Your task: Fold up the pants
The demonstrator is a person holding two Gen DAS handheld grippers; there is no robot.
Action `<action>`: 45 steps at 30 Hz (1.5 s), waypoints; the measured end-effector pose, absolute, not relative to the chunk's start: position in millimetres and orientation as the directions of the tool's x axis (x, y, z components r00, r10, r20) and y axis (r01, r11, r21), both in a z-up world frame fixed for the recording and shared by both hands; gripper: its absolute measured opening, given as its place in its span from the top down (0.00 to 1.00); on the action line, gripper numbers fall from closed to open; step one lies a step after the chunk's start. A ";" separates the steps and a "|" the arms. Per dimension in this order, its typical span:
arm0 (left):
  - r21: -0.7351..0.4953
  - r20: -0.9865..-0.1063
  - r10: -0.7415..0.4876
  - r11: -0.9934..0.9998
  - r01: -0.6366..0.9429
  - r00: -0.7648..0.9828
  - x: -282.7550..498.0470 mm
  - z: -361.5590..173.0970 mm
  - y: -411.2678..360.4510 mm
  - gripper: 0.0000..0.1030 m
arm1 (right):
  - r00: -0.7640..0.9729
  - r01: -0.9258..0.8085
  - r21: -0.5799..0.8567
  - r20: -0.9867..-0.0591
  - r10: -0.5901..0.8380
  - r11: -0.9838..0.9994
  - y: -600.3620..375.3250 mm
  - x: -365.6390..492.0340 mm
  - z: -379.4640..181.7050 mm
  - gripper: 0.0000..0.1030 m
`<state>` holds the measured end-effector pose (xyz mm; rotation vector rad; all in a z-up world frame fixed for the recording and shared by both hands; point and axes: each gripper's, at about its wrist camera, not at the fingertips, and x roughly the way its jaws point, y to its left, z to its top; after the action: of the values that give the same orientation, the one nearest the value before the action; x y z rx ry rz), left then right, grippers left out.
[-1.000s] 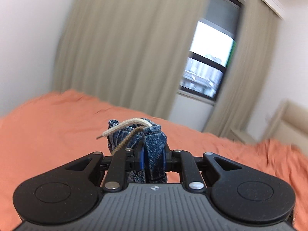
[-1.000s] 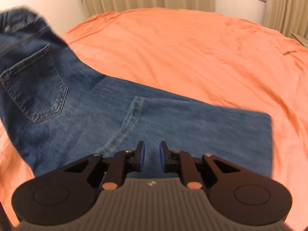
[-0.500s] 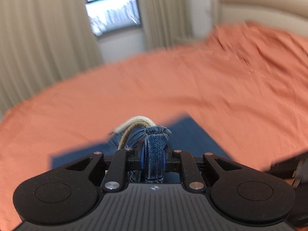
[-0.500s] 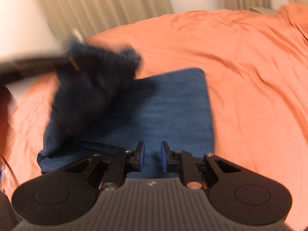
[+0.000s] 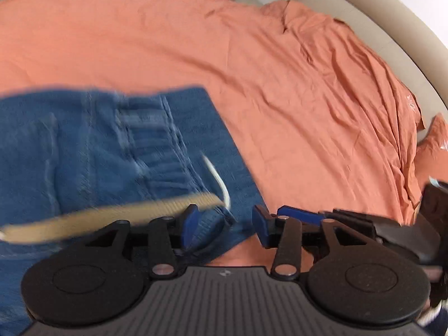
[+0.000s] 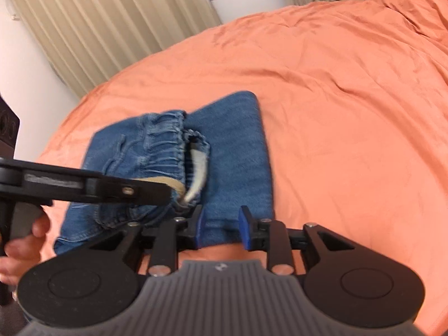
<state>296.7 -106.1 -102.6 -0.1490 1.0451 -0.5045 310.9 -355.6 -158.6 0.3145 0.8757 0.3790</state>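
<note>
The blue denim pants [image 6: 232, 151] lie folded on the orange bed, the gathered waistband [image 6: 165, 140] laid over the leg part. They also show in the left wrist view [image 5: 112, 151]. A beige drawstring [image 5: 140, 210] lies across the waistband. My left gripper [image 5: 224, 224] is open just above the waistband edge, with denim against its left pad. It also shows in the right wrist view [image 6: 168, 193], reaching in from the left. My right gripper [image 6: 221, 226] is open and empty above the near edge of the pants. It also shows in the left wrist view [image 5: 322, 218].
The orange bedsheet [image 6: 350, 112] covers the whole bed, wrinkled toward the far right. Beige curtains [image 6: 112, 28] and a window stand behind it. A beige headboard [image 5: 392, 28] curves along the right side.
My left gripper carried the waistband down over the legs, then opened and let it go. My right gripper opened wider and stayed by the near edge.
</note>
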 end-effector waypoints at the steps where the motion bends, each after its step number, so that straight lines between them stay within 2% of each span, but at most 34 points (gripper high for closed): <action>1: -0.319 -0.788 -0.446 0.886 0.337 0.425 294.7 -94.8 -100.0 0.49 | 0.578 -0.203 0.427 -0.674 0.460 0.881 -354.7 314.3 -156.4 0.72; 4: -0.227 -0.790 -0.373 0.915 0.332 0.487 308.0 -83.1 -86.0 0.48 | 0.566 -0.211 0.483 -0.649 0.509 0.850 -345.7 334.6 -151.3 0.71; 5: -0.193 -0.791 -0.338 0.929 0.316 0.509 310.1 -80.9 -76.7 0.47 | 0.561 -0.204 0.503 -0.643 0.521 0.840 -340.7 344.1 -150.4 0.67; 6: -0.177 -0.792 -0.317 0.937 0.300 0.522 313.0 -79.8 -68.1 0.47 | 0.553 -0.188 0.528 -0.639 0.534 0.828 -336.2 354.3 -151.8 0.57; 8: -0.162 -0.788 -0.283 0.952 0.259 0.546 317.8 -78.3 -47.6 0.47 | 0.535 -0.152 0.591 -0.625 0.568 0.793 -329.5 376.9 -158.5 0.50; 14: -0.151 -0.780 -0.197 0.980 0.127 0.593 322.3 -85.4 17.6 0.47 | 0.451 0.041 0.719 -0.633 0.629 0.694 -317.1 442.9 -196.7 0.50; 16: -0.157 -0.786 -0.174 0.984 0.080 0.593 322.7 -91.3 39.8 0.47 | 0.433 0.086 0.761 -0.610 0.664 0.643 -314.5 455.5 -208.7 0.51; 17: -0.162 -0.788 -0.164 0.985 0.057 0.593 322.6 -94.0 49.8 0.47 | 0.427 0.104 0.767 -0.610 0.668 0.634 -312.6 459.5 -212.6 0.59; 18: -0.166 -0.789 -0.153 0.986 0.034 0.595 322.4 -96.9 60.1 0.47 | 0.427 0.111 0.777 -0.600 0.676 0.620 -311.1 461.4 -213.3 0.81; 21: -0.180 -0.770 -0.119 0.983 -0.035 0.627 318.7 -100.3 87.8 0.48 | 0.445 0.024 0.720 -0.629 0.638 0.693 -298.7 460.4 -187.1 0.89; 23: -0.200 -0.756 -0.106 0.977 -0.073 0.646 318.3 -101.0 103.1 0.48 | 0.458 -0.070 0.665 -0.641 0.616 0.744 -285.7 457.6 -154.1 0.91; 26: -0.227 -0.743 -0.104 0.968 -0.103 0.661 322.0 -100.7 115.6 0.48 | 0.485 -0.198 0.635 -0.598 0.638 0.747 -275.1 453.1 -98.7 0.92; 28: -0.249 -0.728 -0.111 0.962 -0.111 0.677 322.9 -99.9 119.4 0.48 | 0.508 -0.225 0.616 -0.587 0.630 0.755 -276.9 453.1 -68.7 0.92; 31: -0.277 -0.716 -0.139 0.956 -0.097 0.684 325.7 -101.0 117.0 0.48 | 0.534 -0.215 0.556 -0.621 0.574 0.803 -289.5 459.2 -48.2 0.92; 35: -0.278 -0.709 -0.169 0.959 -0.051 0.685 335.1 -105.5 100.9 0.48 | 0.534 -0.094 0.505 -0.702 0.471 0.858 -322.1 482.4 -71.8 0.92; 39: -0.265 -0.712 -0.193 0.964 -0.004 0.675 343.5 -110.5 83.0 0.48 | 0.466 0.061 0.497 -0.781 0.416 0.866 -353.3 499.3 -133.2 0.92; 45: -0.224 -0.739 -0.186 0.974 0.025 0.647 352.9 -121.5 71.6 0.48 | 0.420 0.173 0.514 -0.810 0.409 0.840 -370.2 511.3 -197.5 0.90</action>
<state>352.9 71.6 -121.5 -0.2003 0.8600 -0.1214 511.3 -370.2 -197.5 0.5857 1.1448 0.1587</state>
